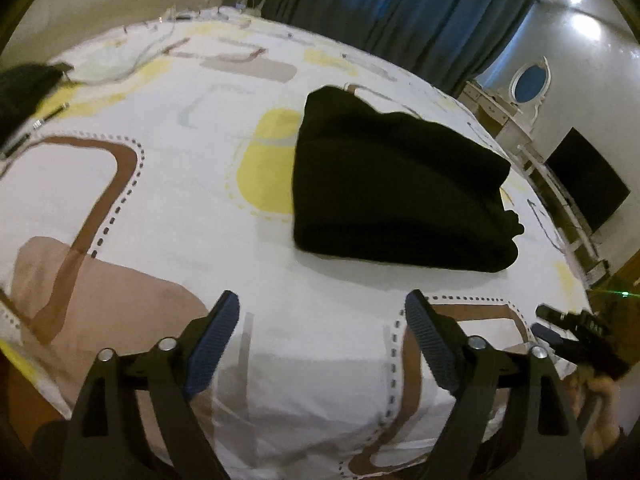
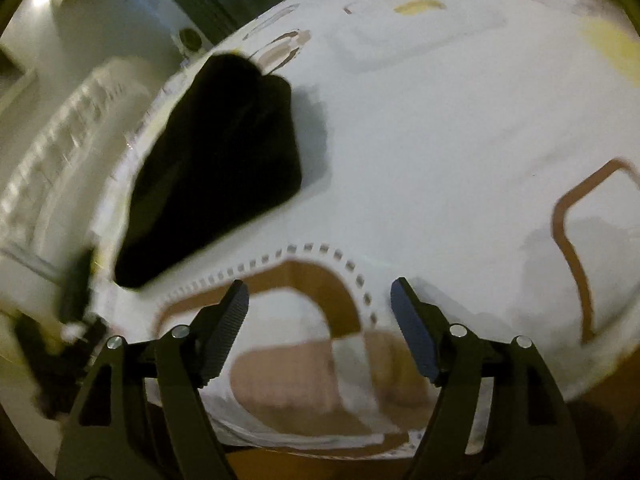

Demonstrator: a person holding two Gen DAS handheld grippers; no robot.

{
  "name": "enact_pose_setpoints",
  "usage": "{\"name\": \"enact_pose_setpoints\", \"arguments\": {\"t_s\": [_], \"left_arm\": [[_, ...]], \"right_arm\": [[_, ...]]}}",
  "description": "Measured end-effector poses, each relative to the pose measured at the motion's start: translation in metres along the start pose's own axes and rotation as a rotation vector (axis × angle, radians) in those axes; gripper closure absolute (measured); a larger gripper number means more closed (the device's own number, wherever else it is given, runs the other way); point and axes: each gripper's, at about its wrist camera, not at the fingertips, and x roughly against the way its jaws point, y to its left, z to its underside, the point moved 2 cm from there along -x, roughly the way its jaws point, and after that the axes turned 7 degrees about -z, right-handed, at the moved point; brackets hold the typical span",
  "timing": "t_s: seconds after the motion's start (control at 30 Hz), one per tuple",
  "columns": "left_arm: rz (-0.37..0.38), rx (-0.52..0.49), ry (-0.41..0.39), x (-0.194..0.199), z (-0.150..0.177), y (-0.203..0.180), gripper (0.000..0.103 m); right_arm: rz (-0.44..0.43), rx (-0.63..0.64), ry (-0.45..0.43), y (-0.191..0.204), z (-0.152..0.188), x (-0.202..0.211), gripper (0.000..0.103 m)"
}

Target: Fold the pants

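The black pants (image 1: pixel 396 184) lie folded into a thick compact bundle on the patterned bed sheet (image 1: pixel 168 184). In the right wrist view the bundle (image 2: pixel 216 168) sits at the left, near the bed's edge, and the picture is blurred. My left gripper (image 1: pixel 322 312) is open and empty, held above the sheet a little short of the bundle. My right gripper (image 2: pixel 318 296) is open and empty, to the right of the bundle and apart from it. It also shows at the right edge of the left wrist view (image 1: pixel 576 332).
The sheet is white with brown, beige and yellow shapes. A dark item (image 1: pixel 24 92) and cables lie at the bed's far left. Blue curtains (image 1: pixel 400 4), a white dresser with an oval mirror (image 1: pixel 528 80) and a black screen (image 1: pixel 588 180) stand beyond the bed.
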Motion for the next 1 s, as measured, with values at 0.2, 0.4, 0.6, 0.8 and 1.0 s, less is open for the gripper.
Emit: {"name": "enact_pose_setpoints", "arguments": {"t_s": [0.2,0.4,0.6,0.8,1.0], "left_arm": [[-0.104,-0.088,-0.053,0.014,0.015,-0.026,0.018],[-0.114,-0.145,-0.073,0.025,0.028,-0.034,0.018],[-0.142,-0.175,-0.072,0.032,0.035,-0.034,0.018],[-0.158,-0.175,-0.069,0.034,0.040,-0.035,0.018],[-0.168,-0.191,-0.067,0.034,0.041,-0.040,0.018]], "right_arm": [[0.147,0.237,-0.040,0.057,0.027,0.004,0.029],[0.178,0.340,-0.081,0.082,0.037,0.015,0.029],[0.155,0.329,-0.083,0.085,0.034,0.017,0.028],[0.144,0.321,-0.082,0.085,0.037,0.021,0.028],[0.131,0.319,-0.076,0.087,0.040,0.021,0.028]]}}
